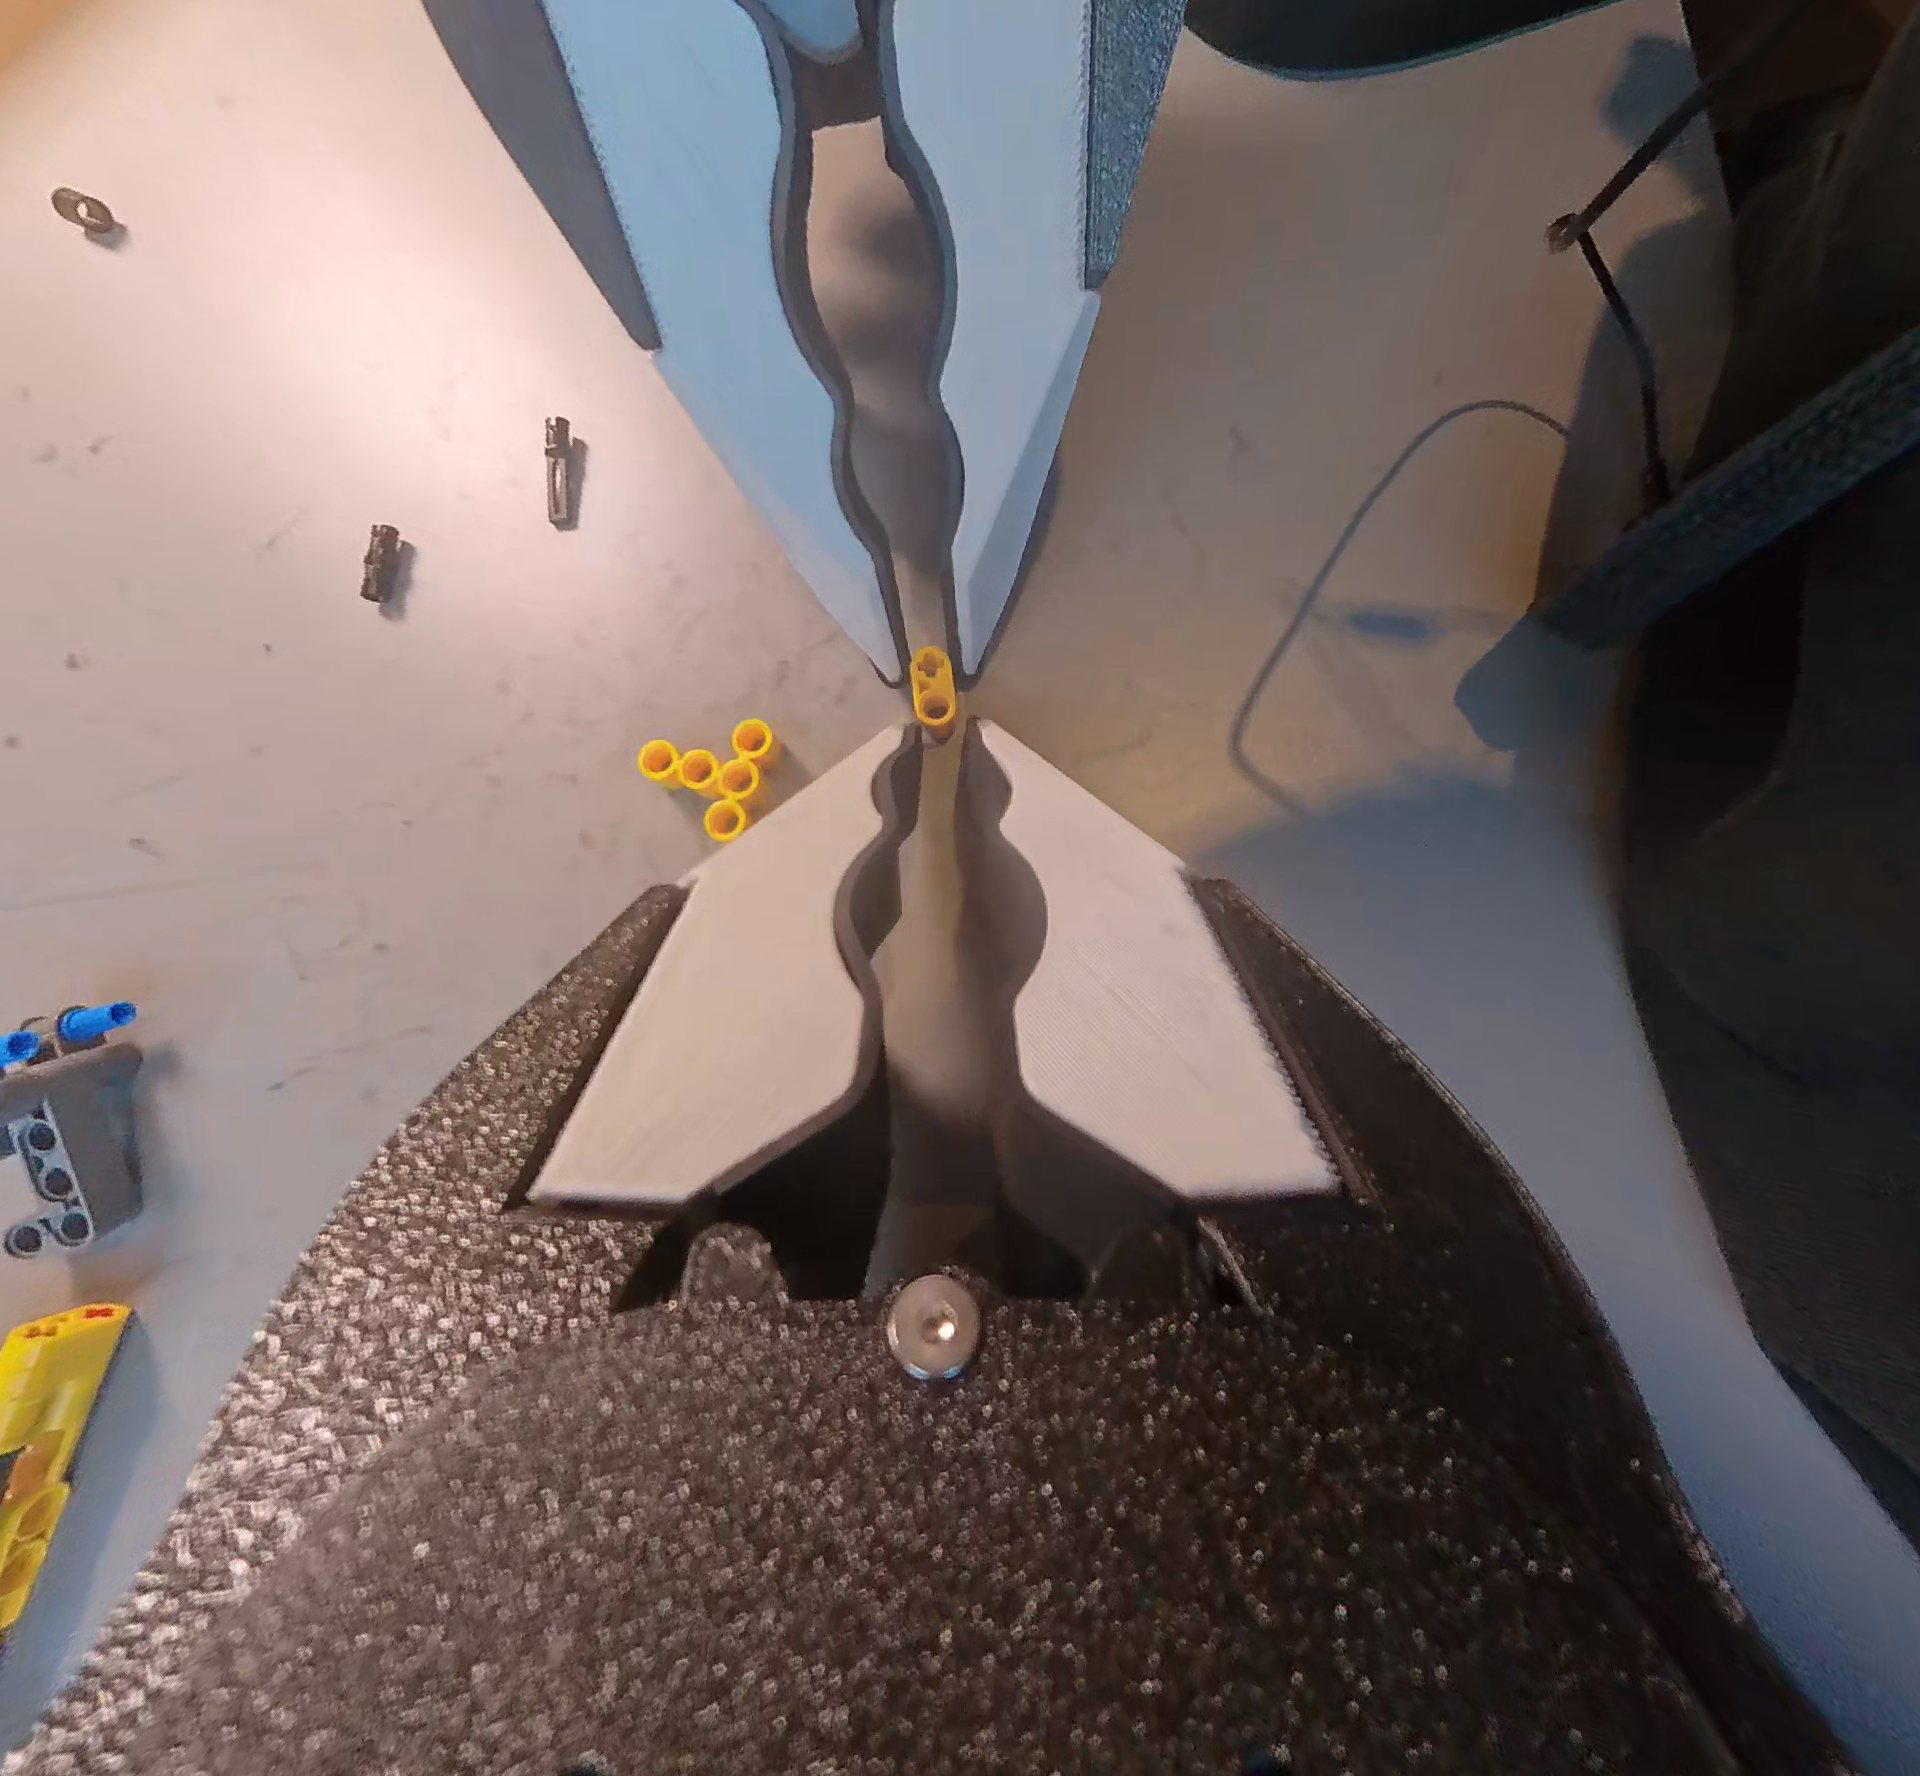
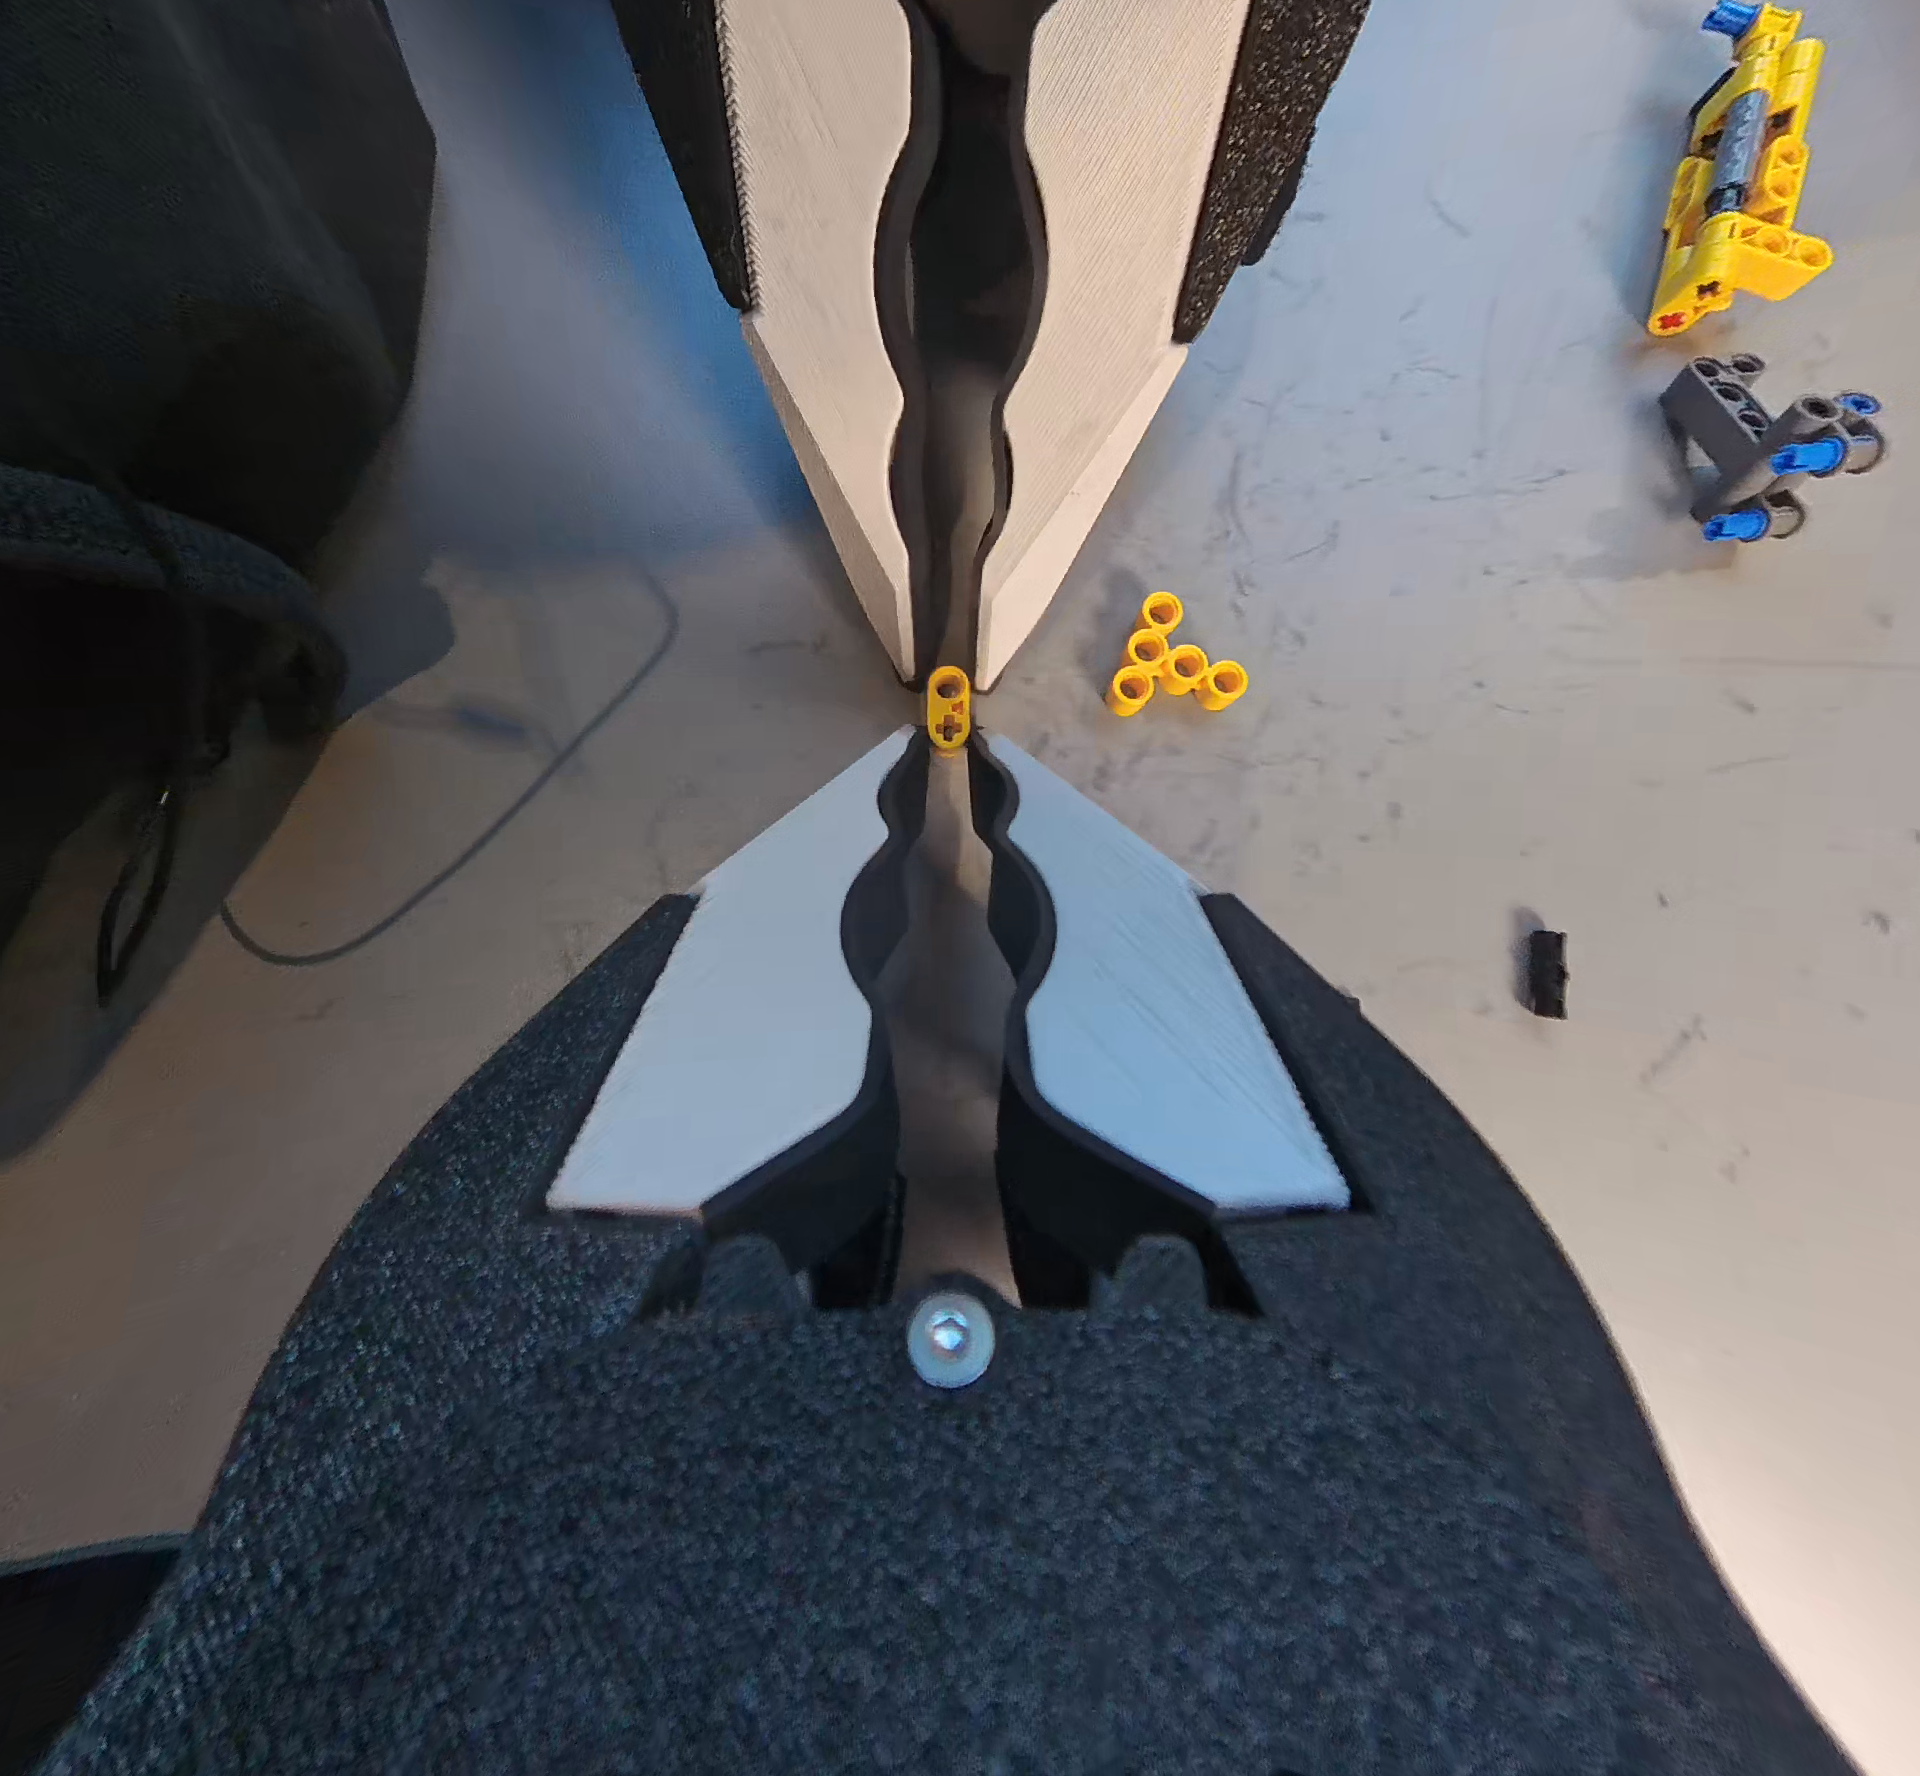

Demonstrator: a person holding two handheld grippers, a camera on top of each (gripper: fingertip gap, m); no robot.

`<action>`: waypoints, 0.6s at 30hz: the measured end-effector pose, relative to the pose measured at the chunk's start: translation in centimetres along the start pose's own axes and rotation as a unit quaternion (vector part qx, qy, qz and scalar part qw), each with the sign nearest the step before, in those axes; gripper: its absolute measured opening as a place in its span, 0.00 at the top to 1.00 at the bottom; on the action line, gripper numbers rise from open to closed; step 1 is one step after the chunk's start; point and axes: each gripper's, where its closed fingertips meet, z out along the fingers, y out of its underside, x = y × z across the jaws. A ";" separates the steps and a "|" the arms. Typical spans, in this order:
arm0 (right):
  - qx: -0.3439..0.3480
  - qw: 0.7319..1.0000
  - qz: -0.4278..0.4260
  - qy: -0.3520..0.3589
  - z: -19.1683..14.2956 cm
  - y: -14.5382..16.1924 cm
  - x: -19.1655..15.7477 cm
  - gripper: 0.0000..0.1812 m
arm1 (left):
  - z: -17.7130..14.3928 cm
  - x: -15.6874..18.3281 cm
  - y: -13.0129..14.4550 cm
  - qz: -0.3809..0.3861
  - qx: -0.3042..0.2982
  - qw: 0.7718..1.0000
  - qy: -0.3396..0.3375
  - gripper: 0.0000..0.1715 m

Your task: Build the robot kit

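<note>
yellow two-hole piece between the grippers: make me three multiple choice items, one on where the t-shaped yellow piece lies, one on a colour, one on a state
1. In the right wrist view, where does the yellow T-shaped beam lie relative to the small yellow two-hole piece?
A. to its right on the table
B. on top of it
C. inside the black bag

2. What colour are the pins on the grey assembly?
A. red
B. blue
C. green

3. How is the two-hole piece held?
A. lying loose on the table
B. by the left gripper alone
C. pinched at the tips of both the left gripper and the right gripper

Answers: 1 A, it rests apart on the table to the right; 2 B, blue pin ends show; 3 C, both pairs of fingertips close on it.
</note>
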 end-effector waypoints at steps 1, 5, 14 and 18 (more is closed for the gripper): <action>0.001 1.000 0.000 0.000 0.0 0.0 0.0 0.96 | 0.0 0.0 0.0 -0.003 0.000 1.000 0.003 0.95; 0.001 1.000 0.001 0.002 0.0 0.0 0.1 0.95 | -0.2 0.1 0.1 -0.011 0.000 1.000 0.010 0.94; 0.025 0.994 0.054 0.088 -5.2 1.9 4.7 0.92 | -0.2 -0.1 0.1 -0.012 0.000 1.000 0.006 0.95; 0.019 0.989 0.088 0.113 -5.7 4.1 6.5 0.92 | -0.1 -0.1 0.1 -0.011 0.000 1.000 0.005 0.95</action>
